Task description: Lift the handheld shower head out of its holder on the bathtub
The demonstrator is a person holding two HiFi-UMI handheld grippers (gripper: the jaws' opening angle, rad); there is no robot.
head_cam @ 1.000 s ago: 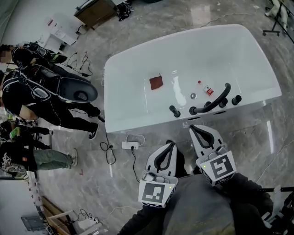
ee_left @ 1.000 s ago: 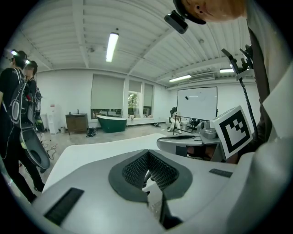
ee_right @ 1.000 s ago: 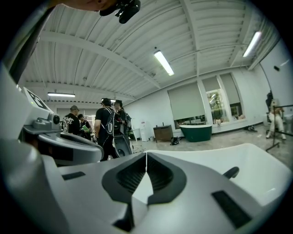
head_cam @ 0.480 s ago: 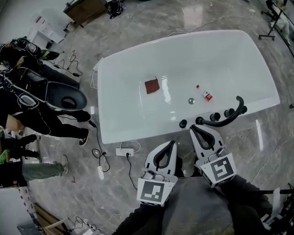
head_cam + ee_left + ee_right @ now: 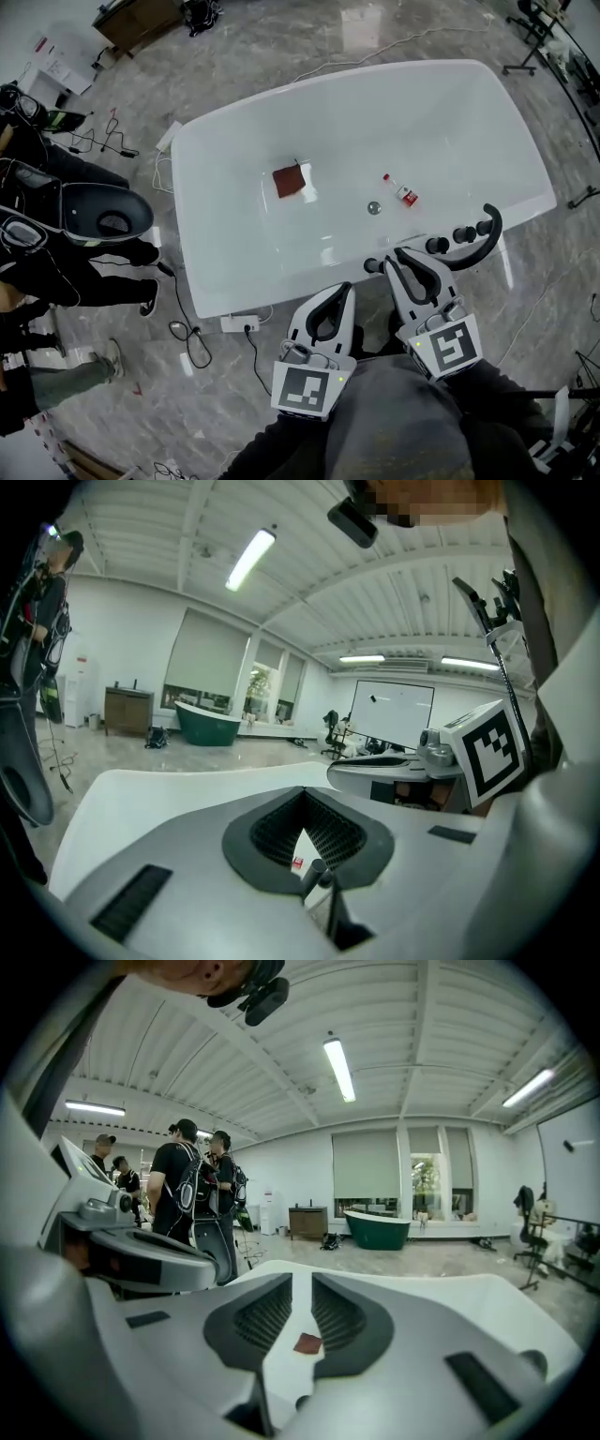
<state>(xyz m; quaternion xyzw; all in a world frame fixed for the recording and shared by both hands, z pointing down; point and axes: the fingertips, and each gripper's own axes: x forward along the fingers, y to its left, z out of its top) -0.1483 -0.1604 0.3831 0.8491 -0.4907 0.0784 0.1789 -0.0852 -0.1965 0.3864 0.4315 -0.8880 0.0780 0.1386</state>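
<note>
The black handheld shower head curves up from its holder on the near rim of the white bathtub, beside black knobs. My right gripper reaches the rim just left of those knobs. Its jaws are opening, and the right gripper view shows nothing between them. My left gripper hangs short of the rim with its tips together on nothing. Through its gap I see a black knob.
In the tub lie a red-brown cloth, a small red-labelled bottle and the drain. A power strip and cables lie on the marble floor at the left. People stand beyond the tub's left end.
The tub's near rim and its black fittings have drawn closer to both grippers. The right gripper's tips now sit at the rim beside the knobs.
</note>
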